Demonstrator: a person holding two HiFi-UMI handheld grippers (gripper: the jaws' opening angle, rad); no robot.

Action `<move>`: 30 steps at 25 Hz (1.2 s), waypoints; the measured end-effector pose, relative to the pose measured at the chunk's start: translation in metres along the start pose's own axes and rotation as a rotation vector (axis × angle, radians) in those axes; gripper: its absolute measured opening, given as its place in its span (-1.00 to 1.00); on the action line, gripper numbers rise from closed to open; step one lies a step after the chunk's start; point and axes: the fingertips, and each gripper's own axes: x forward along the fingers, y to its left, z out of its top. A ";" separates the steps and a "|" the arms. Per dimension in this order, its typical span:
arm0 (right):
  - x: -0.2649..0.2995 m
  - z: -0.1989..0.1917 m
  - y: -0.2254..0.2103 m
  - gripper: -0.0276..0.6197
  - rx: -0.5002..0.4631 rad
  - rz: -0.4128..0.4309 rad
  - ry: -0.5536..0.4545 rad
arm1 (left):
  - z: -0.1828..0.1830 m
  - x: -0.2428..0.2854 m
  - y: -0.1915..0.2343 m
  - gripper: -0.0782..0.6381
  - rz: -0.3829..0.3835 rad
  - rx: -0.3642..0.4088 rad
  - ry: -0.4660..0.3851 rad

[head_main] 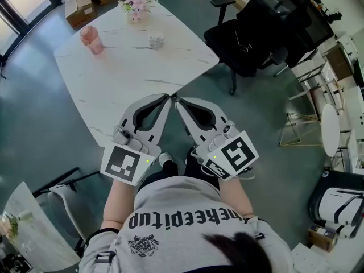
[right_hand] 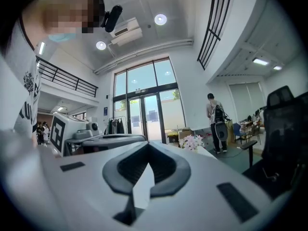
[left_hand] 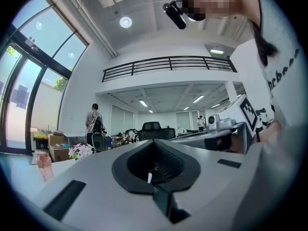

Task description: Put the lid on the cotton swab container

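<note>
Asker: Progress on the lid: has any been made?

Answerer: None can be confirmed. The cotton swab container [head_main: 156, 40] is taken to be the small pale pot standing toward the far corner of the surface [head_main: 119, 84], just short of the flowers [head_main: 138, 3], with a pink tumbler [head_main: 91, 39] off toward the left corner. It is too small in the head view for it to be told whether a lid sits on it, and no separate lid is made out anywhere on the surface.

Asker: And the jaws, is anything carried in them?

Answerer: Nothing. The left gripper [head_main: 168, 98] is clenched, its jaws pressed tip to tip with only an empty hollow behind them. The right gripper [head_main: 178, 102] is closed in the same way, with nothing between its jaws. Both are held close to the person's body at the near edge of the surface, tips almost meeting, well apart from the container.

Asker: So what is left?

Answerer: By the look of it, everything. A lid has to be found and picked up, the container reached across the surface, and the lid seated on it. It is judged that the work is not yet under way.
</note>
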 end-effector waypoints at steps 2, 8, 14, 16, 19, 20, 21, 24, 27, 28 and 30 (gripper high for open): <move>-0.001 -0.002 -0.005 -0.88 -0.004 -0.003 0.007 | -0.002 0.006 -0.001 -0.74 -0.009 -0.004 0.001; 0.001 -0.006 -0.027 -0.88 -0.021 0.008 0.028 | -0.007 0.033 0.002 -0.74 -0.009 -0.003 0.005; 0.013 0.000 -0.058 -0.88 -0.004 0.040 0.021 | -0.009 0.057 0.017 -0.74 0.025 -0.013 0.016; 0.019 0.001 -0.068 -0.88 0.001 0.062 0.024 | -0.009 0.066 0.025 -0.74 0.045 -0.009 0.012; 0.028 0.003 -0.082 -0.88 -0.006 0.094 0.031 | -0.010 0.080 0.034 -0.74 0.076 -0.003 0.015; 0.032 0.004 -0.087 -0.88 -0.011 0.105 0.031 | -0.010 0.084 0.037 -0.74 0.086 -0.003 0.016; 0.035 0.006 -0.092 -0.88 -0.015 0.116 0.031 | -0.010 0.090 0.040 -0.74 0.097 -0.005 0.015; 0.045 0.010 -0.106 -0.88 -0.024 0.146 0.035 | -0.008 0.104 0.050 -0.74 0.128 -0.008 0.005; 0.052 0.011 -0.121 -0.88 -0.023 0.169 0.040 | -0.008 0.117 0.059 -0.74 0.155 -0.007 0.004; 0.055 0.011 -0.126 -0.88 -0.023 0.176 0.042 | -0.008 0.121 0.062 -0.74 0.164 -0.008 0.005; 0.060 0.011 -0.135 -0.88 -0.024 0.189 0.045 | -0.009 0.129 0.068 -0.74 0.182 -0.011 0.005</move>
